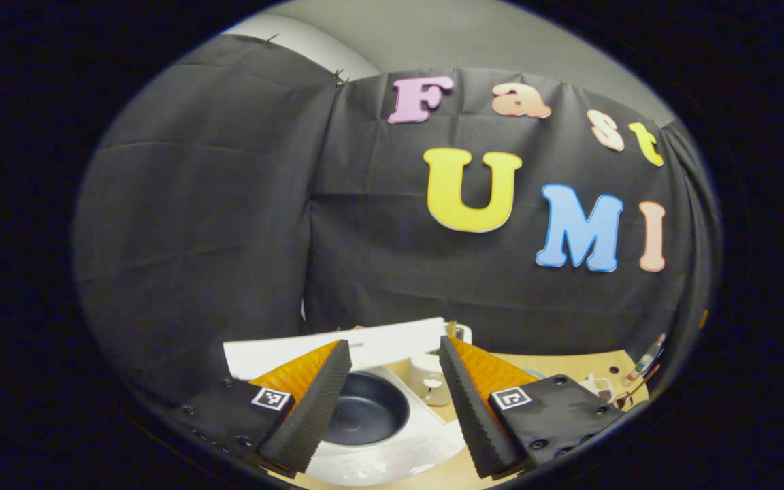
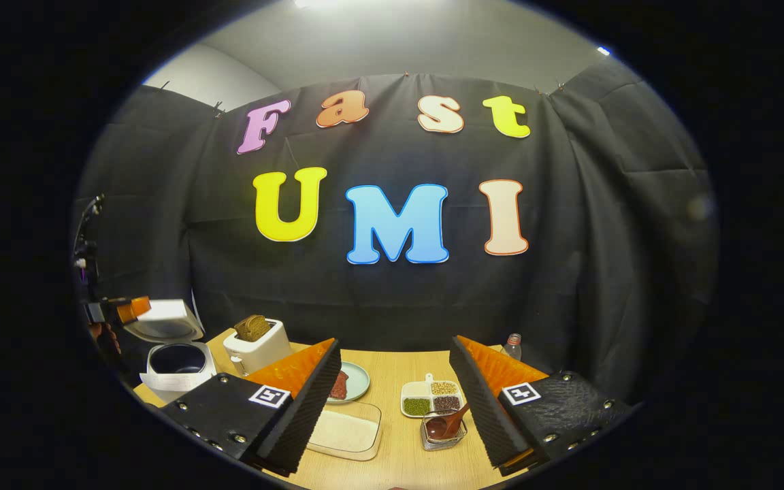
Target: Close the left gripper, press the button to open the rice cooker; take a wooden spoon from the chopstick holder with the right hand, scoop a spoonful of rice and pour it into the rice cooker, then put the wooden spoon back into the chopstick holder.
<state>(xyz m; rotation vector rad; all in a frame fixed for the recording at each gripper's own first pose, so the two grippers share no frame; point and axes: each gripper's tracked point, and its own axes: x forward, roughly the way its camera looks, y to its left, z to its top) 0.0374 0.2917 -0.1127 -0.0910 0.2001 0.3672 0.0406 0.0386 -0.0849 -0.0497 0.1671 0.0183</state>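
Wooden table point(image 2: 392, 381) under inspection: rice cooker point(image 2: 177, 367) standing lid-up at its left end.

We are finding the left gripper point(image 1: 395, 391) wide open and empty above the cooker's dark pot point(image 1: 368, 408). The right gripper point(image 2: 395, 401) is likewise spread wide, holding nothing, facing the wooden spoon point(image 2: 448, 422) standing in the chopstick holder point(image 2: 443, 435) near the rice tray point(image 2: 344, 430). We are judging the spoon pickup as next: lowering and closing on the handle.
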